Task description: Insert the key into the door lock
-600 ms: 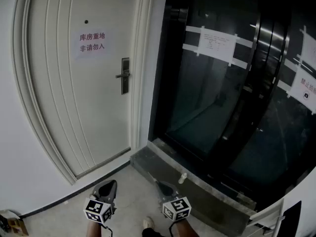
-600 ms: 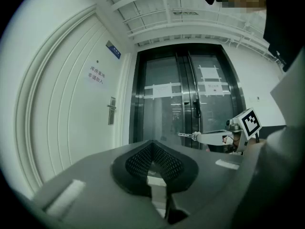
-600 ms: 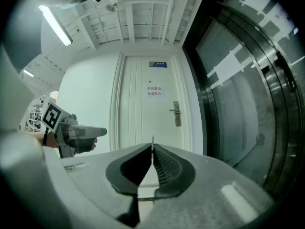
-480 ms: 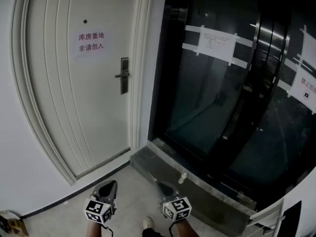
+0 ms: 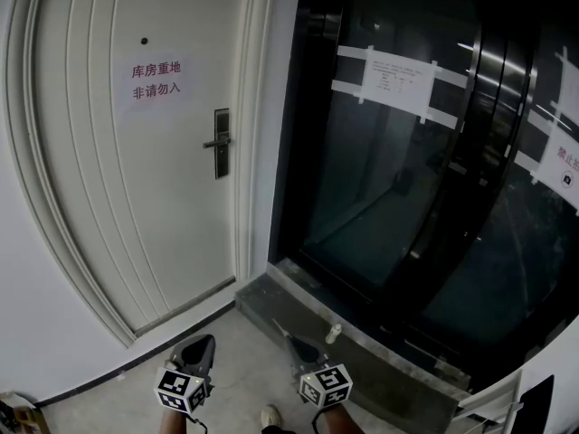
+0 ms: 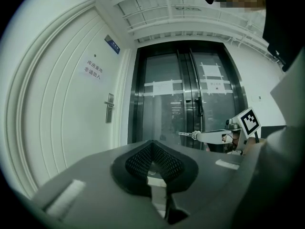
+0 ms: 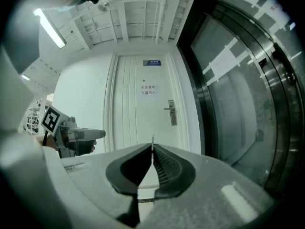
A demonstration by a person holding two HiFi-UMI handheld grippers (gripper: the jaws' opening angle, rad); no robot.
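the person is standing on a pale floor (image 5: 242,355) in a corridor, facing a white door (image 5: 109,206) that is carrying a paper notice (image 5: 156,80) and a dark door lock (image 5: 221,143) with a lever handle. dark glass doors (image 5: 407,197) with taped sheets are standing to its right, behind a grey stone sill (image 5: 362,360). the right gripper (image 7: 152,147) is gripping the key (image 7: 152,140) in closed jaws, its blade pointing level at the door, well apart from the lock. the left gripper (image 6: 152,146) is showing its jaws together, nothing between them.
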